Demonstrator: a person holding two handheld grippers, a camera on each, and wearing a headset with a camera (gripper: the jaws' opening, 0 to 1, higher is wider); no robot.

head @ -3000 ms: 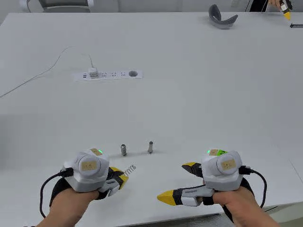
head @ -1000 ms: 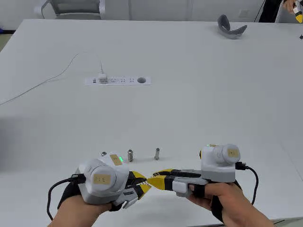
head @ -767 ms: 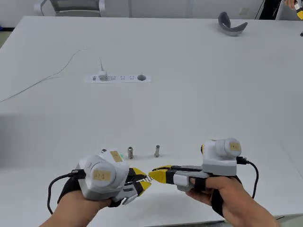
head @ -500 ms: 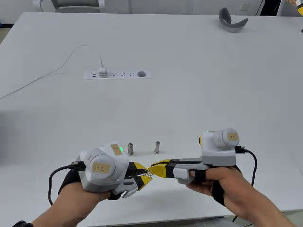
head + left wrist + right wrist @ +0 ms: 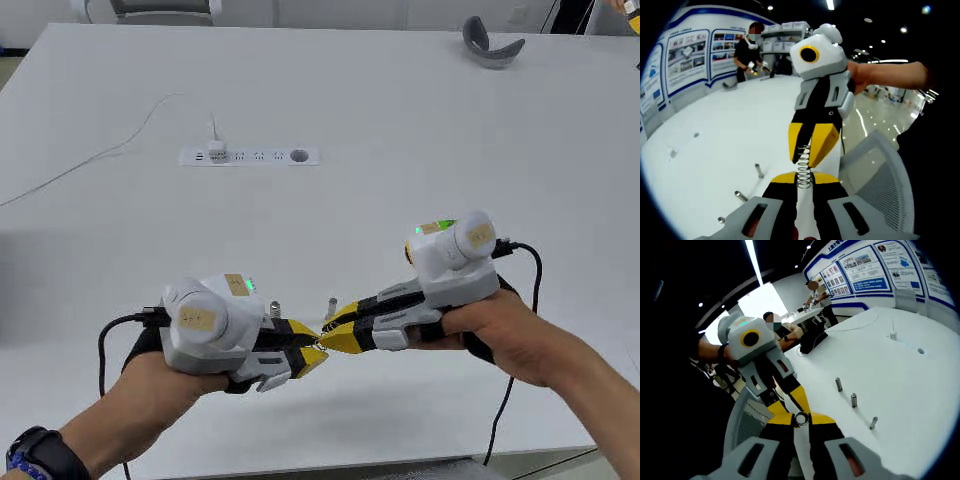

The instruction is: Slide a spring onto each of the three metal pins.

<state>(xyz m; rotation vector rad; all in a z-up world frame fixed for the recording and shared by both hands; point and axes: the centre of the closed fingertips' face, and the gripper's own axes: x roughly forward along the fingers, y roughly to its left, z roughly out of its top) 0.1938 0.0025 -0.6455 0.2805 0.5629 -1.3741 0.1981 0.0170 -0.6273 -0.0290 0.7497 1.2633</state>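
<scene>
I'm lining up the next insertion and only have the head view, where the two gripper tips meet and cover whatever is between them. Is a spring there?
Observer: Yes. The left gripper view shows a spring running from the left gripper straight into the right gripper.
Operator: Which one is holding it?
Observer: Both. Each pair of jaws is shut on one end of it.
Operator: How many pins still need one?
Observer: One. In the right gripper view the far pin and middle pin carry springs, and the near pin is bare.
</scene>
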